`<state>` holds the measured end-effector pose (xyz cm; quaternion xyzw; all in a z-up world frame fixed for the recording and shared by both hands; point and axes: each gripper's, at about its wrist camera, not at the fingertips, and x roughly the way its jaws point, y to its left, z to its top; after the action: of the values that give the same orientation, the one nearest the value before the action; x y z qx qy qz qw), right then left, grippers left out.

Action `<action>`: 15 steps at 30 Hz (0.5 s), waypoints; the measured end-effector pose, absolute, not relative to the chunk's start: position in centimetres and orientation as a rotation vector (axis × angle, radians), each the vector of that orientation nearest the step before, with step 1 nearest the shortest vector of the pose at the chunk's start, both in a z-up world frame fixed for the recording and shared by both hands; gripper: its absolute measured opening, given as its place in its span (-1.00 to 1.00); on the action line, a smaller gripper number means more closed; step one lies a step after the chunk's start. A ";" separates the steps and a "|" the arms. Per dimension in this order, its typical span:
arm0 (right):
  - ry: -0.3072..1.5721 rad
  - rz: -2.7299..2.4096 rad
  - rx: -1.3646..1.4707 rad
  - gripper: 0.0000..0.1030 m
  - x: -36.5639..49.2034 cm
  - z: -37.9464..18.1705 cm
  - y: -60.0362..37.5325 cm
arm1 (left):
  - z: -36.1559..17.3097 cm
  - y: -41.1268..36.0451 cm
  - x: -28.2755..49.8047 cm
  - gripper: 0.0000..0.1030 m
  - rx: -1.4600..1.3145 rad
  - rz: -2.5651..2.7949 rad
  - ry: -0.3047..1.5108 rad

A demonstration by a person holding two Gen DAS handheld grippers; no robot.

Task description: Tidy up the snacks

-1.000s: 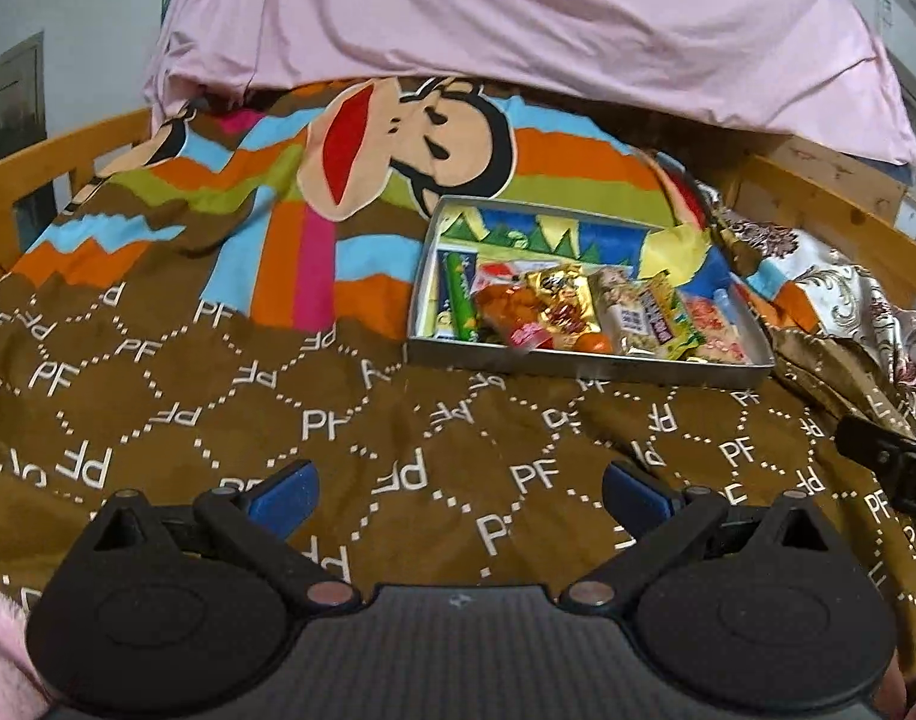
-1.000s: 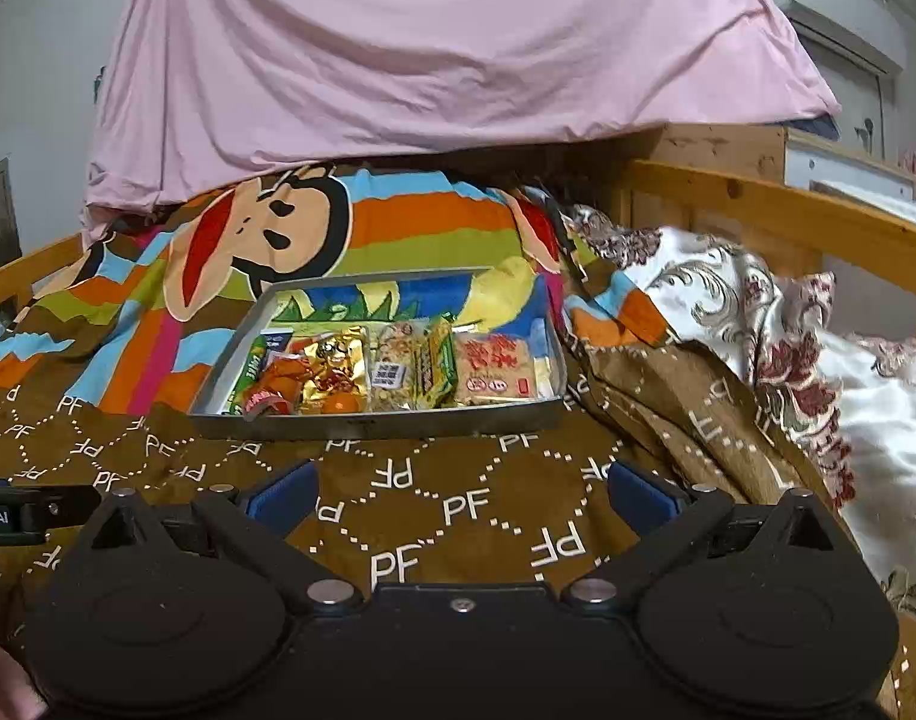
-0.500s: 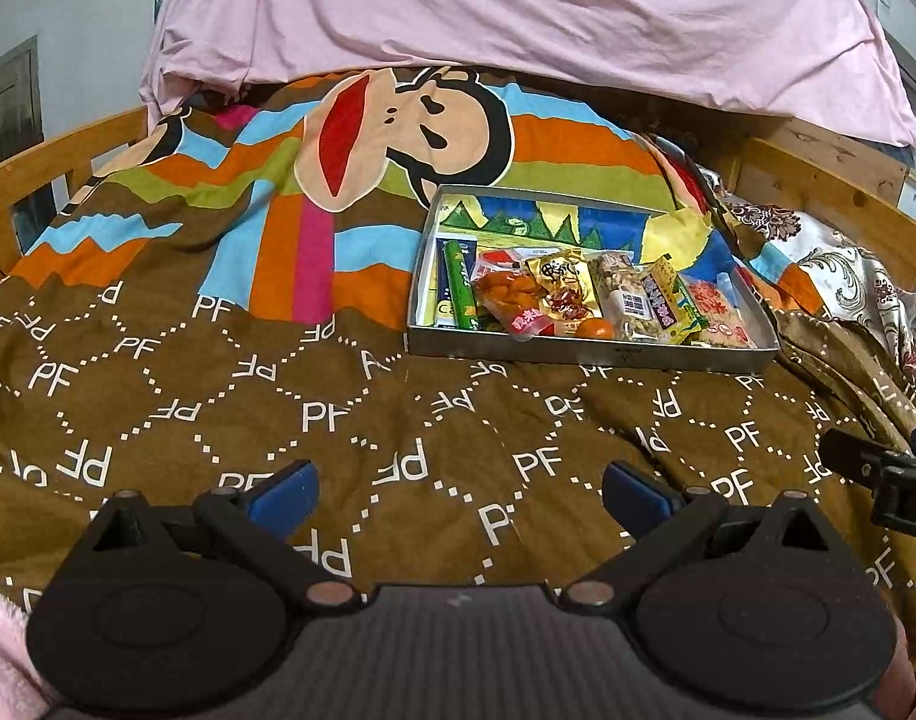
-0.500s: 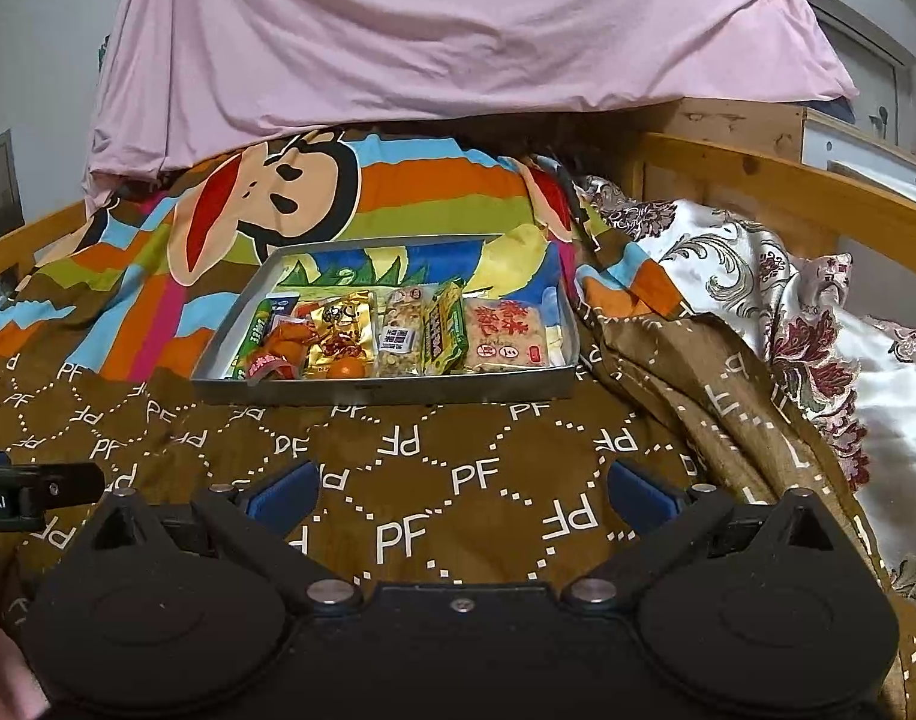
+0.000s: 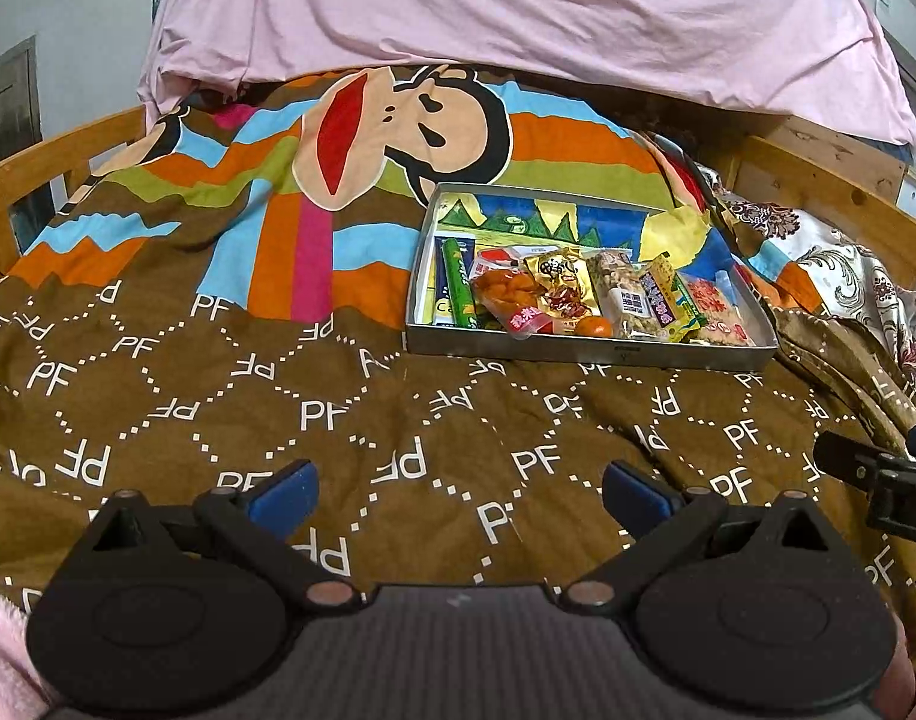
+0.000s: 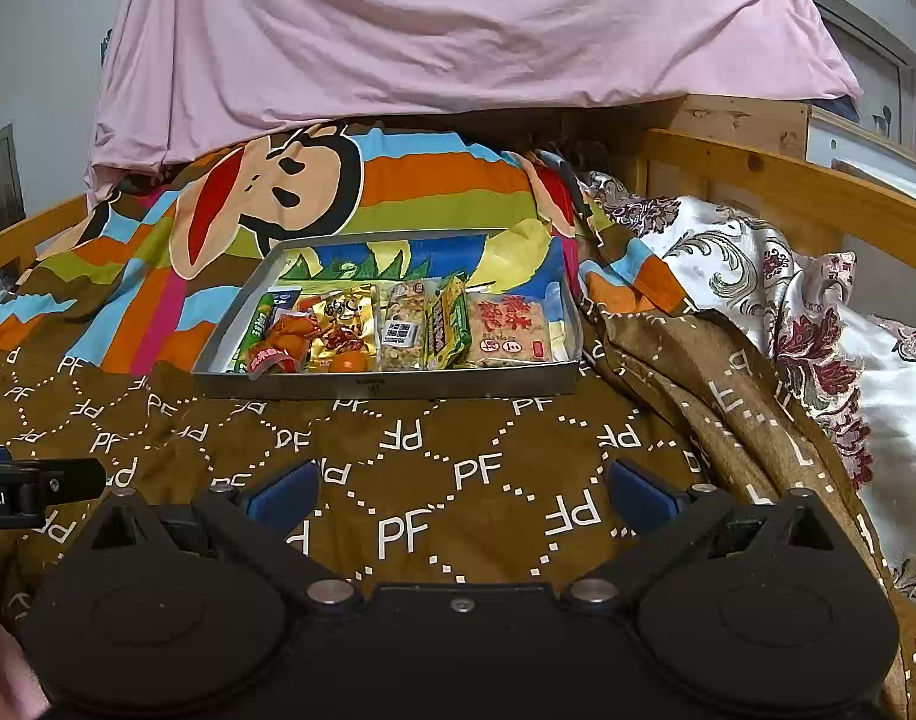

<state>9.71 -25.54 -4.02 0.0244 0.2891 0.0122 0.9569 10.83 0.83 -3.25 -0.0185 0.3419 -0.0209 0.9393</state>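
Your left gripper [image 5: 458,495] hangs over the brown quilt [image 5: 350,420] with its blue-padded fingers [image 5: 284,495] spread wide and nothing between them. Your right gripper [image 6: 460,492] is the same: fingers [image 6: 640,495] wide apart, holding nothing, low over the near part of the quilt. Each gripper shows at the edge of the other's view, so they sit side by side, apart from each other.

The snacks lie in a shallow metal tray [image 6: 392,385] that rests on the quilt, ahead of both grippers and well clear of them, toward the right side of the bed. They are packed along the tray's near edge. At its left end you have a green stick pack [image 6: 255,330], then an orange-red bag [image 6: 281,343], a gold packet [image 6: 344,324] with a small orange [image 6: 348,363] in front of it against the near wall, a clear nut bar [image 6: 404,330], a green and yellow wrapper [image 6: 449,324], and a rice cracker pack [image 6: 508,333] at the right end. The far half of the tray holds no snacks; its bottom shows a coloured drawing.

Behind the tray the quilt bears a cartoon monkey face [image 5: 398,132], and a pink sheet [image 5: 517,18] hangs beyond it. A floral cover [image 6: 787,300] lies by the right-hand wooden rail [image 6: 787,186].
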 end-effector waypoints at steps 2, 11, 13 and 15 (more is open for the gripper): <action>0.587 0.024 0.049 0.99 9.7 -4.0 -25.5 | -3.2 0.8 10.8 0.99 -0.037 -0.043 0.698; 0.589 0.025 0.050 0.99 9.8 -4.1 -25.6 | -3.3 0.8 10.8 0.99 -0.038 -0.043 0.699; 0.589 0.025 0.050 0.99 9.8 -4.1 -25.6 | -3.3 0.8 10.8 0.99 -0.038 -0.043 0.698; 0.589 0.025 0.050 0.99 9.8 -4.1 -25.6 | -3.3 0.8 10.8 0.99 -0.038 -0.043 0.699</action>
<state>9.78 -25.55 -4.12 0.0244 0.2905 0.0123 0.9565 10.76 0.80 -3.27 -0.0185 0.3424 -0.0209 0.9391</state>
